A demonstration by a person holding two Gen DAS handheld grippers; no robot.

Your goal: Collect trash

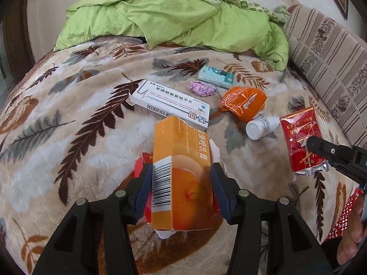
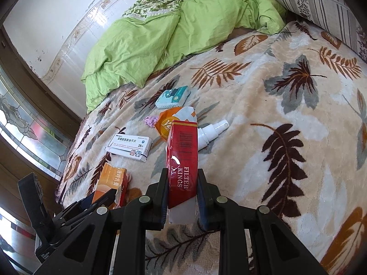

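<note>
Trash is scattered on a leaf-patterned blanket. An orange carton is bracketed by the left gripper, jaws part-open (pad contact cannot be confirmed). A red cigarette pack is clamped on edge in the right gripper. Nearby lie a white medicine box, an orange wrapper, and a white spray bottle.

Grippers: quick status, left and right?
Left gripper: open, orange box between its jaws.
Right gripper: shut on red pack.
</note>
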